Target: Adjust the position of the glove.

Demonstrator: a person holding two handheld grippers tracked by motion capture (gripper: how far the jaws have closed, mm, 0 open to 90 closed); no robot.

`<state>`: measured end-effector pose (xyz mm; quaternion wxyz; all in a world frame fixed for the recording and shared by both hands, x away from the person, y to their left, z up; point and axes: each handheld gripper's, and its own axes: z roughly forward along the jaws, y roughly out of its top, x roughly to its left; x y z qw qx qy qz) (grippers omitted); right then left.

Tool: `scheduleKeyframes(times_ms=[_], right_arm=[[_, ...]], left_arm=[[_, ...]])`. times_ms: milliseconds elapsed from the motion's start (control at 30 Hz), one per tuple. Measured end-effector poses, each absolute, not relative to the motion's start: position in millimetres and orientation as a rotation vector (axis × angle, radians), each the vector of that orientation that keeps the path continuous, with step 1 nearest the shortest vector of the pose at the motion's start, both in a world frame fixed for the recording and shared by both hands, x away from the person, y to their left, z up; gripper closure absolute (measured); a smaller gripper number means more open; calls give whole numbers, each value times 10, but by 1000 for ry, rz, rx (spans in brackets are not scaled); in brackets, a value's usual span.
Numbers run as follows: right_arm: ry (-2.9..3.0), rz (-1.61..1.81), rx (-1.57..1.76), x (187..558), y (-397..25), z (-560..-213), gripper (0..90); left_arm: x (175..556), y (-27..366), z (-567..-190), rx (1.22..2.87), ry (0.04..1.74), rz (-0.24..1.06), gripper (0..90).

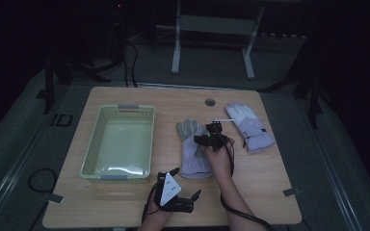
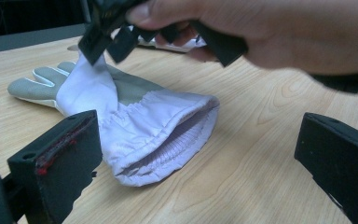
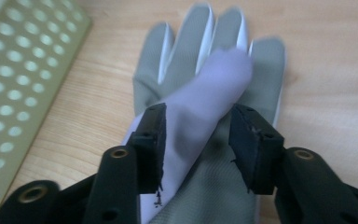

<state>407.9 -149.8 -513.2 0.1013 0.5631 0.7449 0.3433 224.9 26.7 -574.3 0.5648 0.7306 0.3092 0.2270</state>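
Open tabletop (image 1: 265, 183) right of glove (image 1: 195, 161); basket (image 1: 118, 142) leftward.

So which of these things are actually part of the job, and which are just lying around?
In the job:
- near glove, its thumb between the right tongs
- right tongs, open around that thumb
- left tongs, open, near the table's front edge

Lying about:
- second glove, to the right
- green basket, empty, to the left

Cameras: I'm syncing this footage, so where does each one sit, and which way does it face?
High view: above the table, looking forward and down; forearms, both grippers.
Left gripper view: on the left gripper, facing the near glove's cuff; the right hand.
Right gripper view: on the right gripper, looking down the glove thumb.
All share this glove.
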Motion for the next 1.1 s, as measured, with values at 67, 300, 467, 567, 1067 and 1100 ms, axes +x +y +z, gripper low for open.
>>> scheduleKeyframes(times_ms=[67,300,467,567,1067,1100], right_arm=[[2220,1004,1555,4065,-1526,-5083,405],[2302,1051,1555,4089,-1679,-4969,199],[2353,1109,1420,4093,-1883,-4890,135],[2340,1106,1354,4072,-1988,-4828,147],[2328,1151,1323,4055,-2612,-4596,118],[2320,1141,1320,4060,-2664,-4577,118]], left_arm=[[2249,265,-5743,1719,727,534,10],[2252,267,-5743,1717,729,532,10],[2251,265,-5743,1718,727,533,10],[2252,267,-5743,1718,727,530,10],[2251,262,-5744,1720,717,520,10],[2252,262,-5743,1721,718,519,10]])
